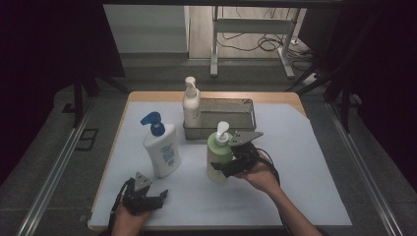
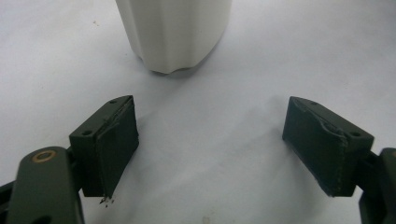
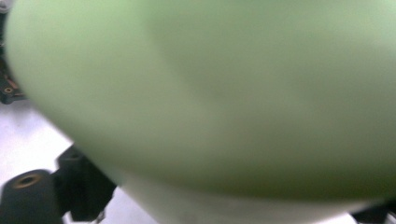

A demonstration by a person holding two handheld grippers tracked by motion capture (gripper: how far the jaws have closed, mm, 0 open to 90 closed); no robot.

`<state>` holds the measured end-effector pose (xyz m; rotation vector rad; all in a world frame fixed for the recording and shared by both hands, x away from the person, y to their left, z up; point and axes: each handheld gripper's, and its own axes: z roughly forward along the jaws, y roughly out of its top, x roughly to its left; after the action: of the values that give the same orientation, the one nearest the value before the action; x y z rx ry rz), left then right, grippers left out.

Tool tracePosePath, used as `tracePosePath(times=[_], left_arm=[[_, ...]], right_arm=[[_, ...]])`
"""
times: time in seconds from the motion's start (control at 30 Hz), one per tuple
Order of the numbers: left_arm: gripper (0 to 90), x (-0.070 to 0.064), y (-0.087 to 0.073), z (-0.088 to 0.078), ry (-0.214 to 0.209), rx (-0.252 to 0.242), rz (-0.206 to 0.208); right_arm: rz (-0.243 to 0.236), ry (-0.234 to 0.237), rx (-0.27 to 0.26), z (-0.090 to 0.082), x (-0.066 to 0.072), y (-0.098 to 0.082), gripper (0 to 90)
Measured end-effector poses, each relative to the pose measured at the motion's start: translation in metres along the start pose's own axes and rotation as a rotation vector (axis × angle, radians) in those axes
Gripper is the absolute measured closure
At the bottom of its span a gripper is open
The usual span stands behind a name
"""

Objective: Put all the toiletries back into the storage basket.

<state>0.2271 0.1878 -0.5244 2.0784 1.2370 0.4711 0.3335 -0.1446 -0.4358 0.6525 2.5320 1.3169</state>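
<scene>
A green pump bottle (image 1: 219,153) with a white pump stands upright on the white sheet, right of centre. My right gripper (image 1: 227,167) is shut on its lower body from the right. In the right gripper view the green bottle (image 3: 219,93) is very close, with a black jaw at each side of it. My left gripper (image 1: 146,191) rests near the front edge, open, with nothing between its fingers. Just beyond it stands a white bottle (image 1: 161,147) with a blue pump. The left gripper view has that white bottle's base (image 2: 173,32) ahead of the left gripper (image 2: 233,144), apart from its jaws.
A metal tray (image 1: 235,129) sits at the back centre of the table. A cream pump bottle (image 1: 191,104) stands at its left end, seemingly inside it. White sheet (image 1: 305,167) lies bare to the right, and the table's wooden edge (image 1: 98,196) runs along the left.
</scene>
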Motion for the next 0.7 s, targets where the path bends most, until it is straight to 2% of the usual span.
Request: tracePosePath(times=[0.23,0.53,0.7], left_arm=[[17.8,0.0000,0.0000,0.0000,-0.001,0.000,0.000],[17.8,0.0001,0.0000,0.0000,-0.001,0.000,0.000],[17.8,0.0001,0.0001,0.0000,-0.001,0.000,-0.001]], right_arm=[[-0.002,-0.006,-0.014,-0.0008,0.0009,-0.0021,11.3],[0.001,-0.014,0.003,-0.0021,0.0018,-0.0002,12.0],[0.025,-0.008,0.011,-0.0053,0.0008,0.0024,12.2]])
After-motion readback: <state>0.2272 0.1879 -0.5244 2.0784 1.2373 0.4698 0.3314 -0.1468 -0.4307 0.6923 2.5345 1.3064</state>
